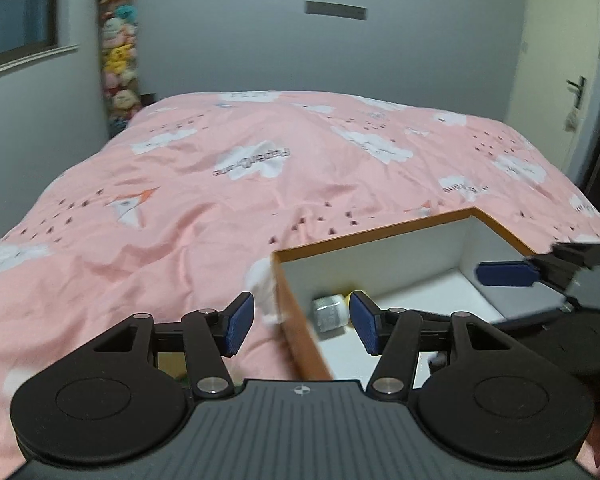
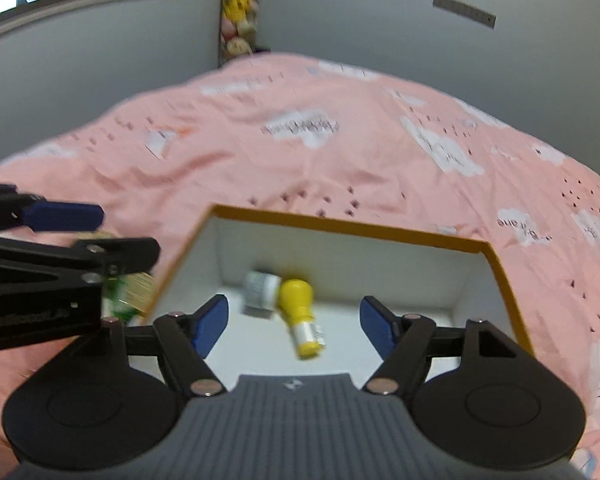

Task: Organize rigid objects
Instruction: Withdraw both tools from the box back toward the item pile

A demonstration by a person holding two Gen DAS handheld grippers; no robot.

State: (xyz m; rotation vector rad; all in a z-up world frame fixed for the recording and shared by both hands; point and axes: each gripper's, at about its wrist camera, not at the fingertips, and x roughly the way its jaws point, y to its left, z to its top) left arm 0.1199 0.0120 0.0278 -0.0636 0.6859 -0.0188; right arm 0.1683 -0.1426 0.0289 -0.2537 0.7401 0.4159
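My left claw (image 1: pixel 302 324) and my right claw (image 2: pixel 294 326) both point down a bit, wide apart, holding nothing.

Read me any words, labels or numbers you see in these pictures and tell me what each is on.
Nothing reads clearly.
Duvet: cloud prints carry upside-down lettering, too blurred to quote.
Yellow bottle: label too blurred.
Grey jar: print too blurred.
Left claw body: embossed lettering, unreadable.
Wall plate: no legible text.

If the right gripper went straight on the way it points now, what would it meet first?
Probably the yellow bottle lying inside the orange-rimmed box; the right gripper, jaws open and empty, points down at it. Depth is unclear.
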